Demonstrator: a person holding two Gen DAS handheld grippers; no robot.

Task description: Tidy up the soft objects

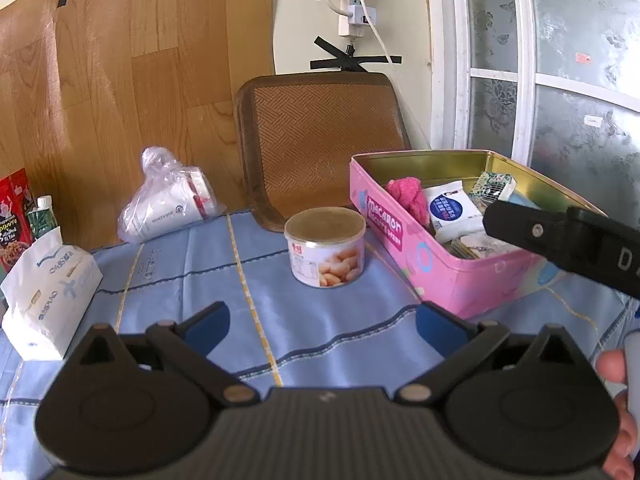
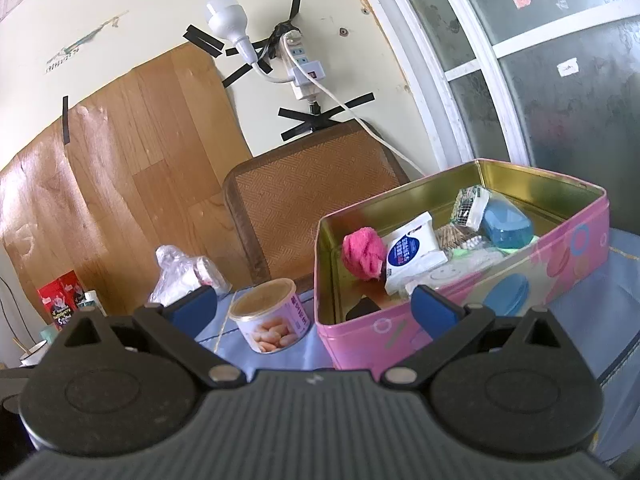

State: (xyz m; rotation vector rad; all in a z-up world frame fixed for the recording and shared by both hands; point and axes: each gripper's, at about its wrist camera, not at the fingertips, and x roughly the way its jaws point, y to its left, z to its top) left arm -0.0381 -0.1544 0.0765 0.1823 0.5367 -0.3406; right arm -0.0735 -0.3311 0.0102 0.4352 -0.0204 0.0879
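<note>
**Fingers spread wide on both grippers, nothing between them**

Fingers of the left gripper (image 1: 322, 326) are standing wide apart over the blue tablecloth (image 1: 328, 336), gripping nothing. Those of the right gripper (image 2: 314, 312) are spread just as wide, empty, hanging before the near wall of the pink tin (image 2: 460, 312).

That tin is sitting open on the cloth, in front of a woven chair back (image 1: 320, 140). A bagged stack of cups (image 1: 168, 208) is lying at the far left, a tissue pack (image 1: 48, 292) nearer. Just left of the tin, a small can (image 1: 326, 252) is standing upright. Inside the tin, a pink fluffy cloth (image 2: 360, 254) is resting at the left end, beside a white wipes packet (image 2: 412, 250); a blue case (image 2: 506, 220) is lying farther right, possibly on other oddments.
</note>
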